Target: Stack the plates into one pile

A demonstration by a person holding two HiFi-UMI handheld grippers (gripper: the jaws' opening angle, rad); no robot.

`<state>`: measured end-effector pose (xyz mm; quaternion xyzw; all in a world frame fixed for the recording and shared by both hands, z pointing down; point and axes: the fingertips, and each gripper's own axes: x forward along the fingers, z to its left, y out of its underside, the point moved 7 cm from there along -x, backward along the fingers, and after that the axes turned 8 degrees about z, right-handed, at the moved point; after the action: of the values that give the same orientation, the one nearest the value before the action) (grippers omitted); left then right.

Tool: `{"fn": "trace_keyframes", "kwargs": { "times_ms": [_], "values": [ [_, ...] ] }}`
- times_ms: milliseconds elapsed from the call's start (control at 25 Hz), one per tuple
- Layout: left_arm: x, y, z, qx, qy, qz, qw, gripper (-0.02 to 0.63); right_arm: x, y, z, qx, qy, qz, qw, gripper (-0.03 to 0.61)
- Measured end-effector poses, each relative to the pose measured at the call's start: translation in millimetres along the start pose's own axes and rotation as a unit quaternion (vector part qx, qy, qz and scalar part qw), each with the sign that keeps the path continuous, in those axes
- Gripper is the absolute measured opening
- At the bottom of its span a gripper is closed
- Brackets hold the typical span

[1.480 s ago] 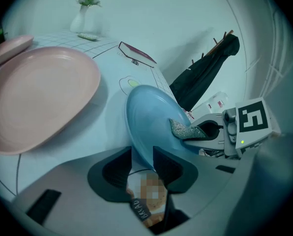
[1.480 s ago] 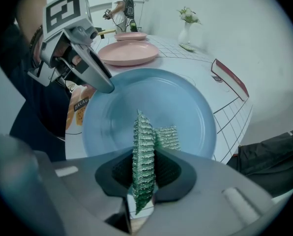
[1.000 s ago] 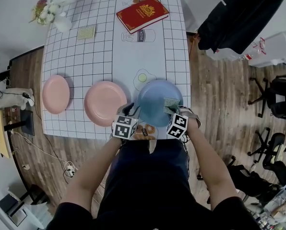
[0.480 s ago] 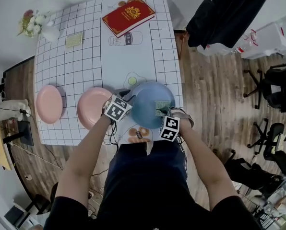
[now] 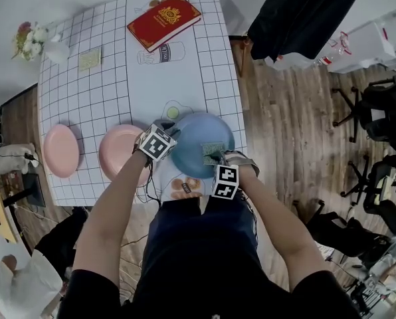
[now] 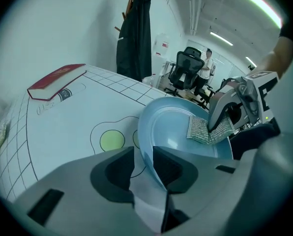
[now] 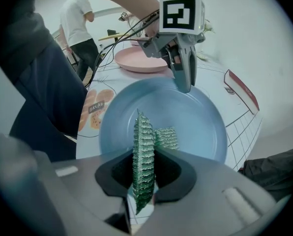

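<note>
- The blue plate (image 5: 199, 141) lies on the tabletop (image 5: 118, 92) near its front edge. It is just beside the nearer pink plate (image 5: 117, 153). The farther pink plate (image 5: 60, 150) sits apart at the left edge.
- The right gripper (image 7: 151, 136) is clenched on the blue plate's near rim, with its green pads (image 7: 142, 156) above and below the lip.
- The left gripper (image 6: 143, 154) straddles the opposite rim, but its fingers (image 6: 172, 170) are not yet closed. One touches the plate and a gap shows at the other.
- The step in hand looks like a two-sided pickup of the blue plate. The left fingers should seat deeper over the lip and clamp before any lift. Both sides should then rise together so the plate stays level.
- The blue plate looks the largest of the three, so on a pink plate it would need careful centring to sit steady.
- The left gripper stands in the narrow gap between the blue and nearer pink plates. A sideways slide could nudge the pink one, so a lift clear of its rim seems wiser.
- A red book (image 5: 163, 22), a small card (image 5: 90, 60) and flowers (image 5: 26, 38) sit at the far end, well away from the plates.
</note>
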<state>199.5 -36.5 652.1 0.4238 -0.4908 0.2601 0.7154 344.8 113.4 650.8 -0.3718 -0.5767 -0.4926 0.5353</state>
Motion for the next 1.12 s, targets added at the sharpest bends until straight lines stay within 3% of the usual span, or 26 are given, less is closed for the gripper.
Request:
{"fn": "trace_keyframes", "kwargs": {
  "times_ms": [200,600,880,1120],
  "values": [
    [2,-1,-2,0.01,0.011,0.013,0.9998,0.055,-2,-14,10,-0.012,-0.016,-0.014,1.0,0.08],
    [2,-1,-3,0.006,0.011,0.013,0.9998,0.051,1,-53,17,-0.001,-0.061,-0.032,0.998,0.078],
    [2,-2,-4,-0.002,0.01,0.016,0.9998,0.048,7,-85,20,-0.006,-0.069,-0.04,0.997,0.08],
    [2,-2,-4,-0.009,0.007,0.019,0.9998,0.044,11,-90,20,0.002,-0.079,-0.039,0.996,0.078]
  ]
}}
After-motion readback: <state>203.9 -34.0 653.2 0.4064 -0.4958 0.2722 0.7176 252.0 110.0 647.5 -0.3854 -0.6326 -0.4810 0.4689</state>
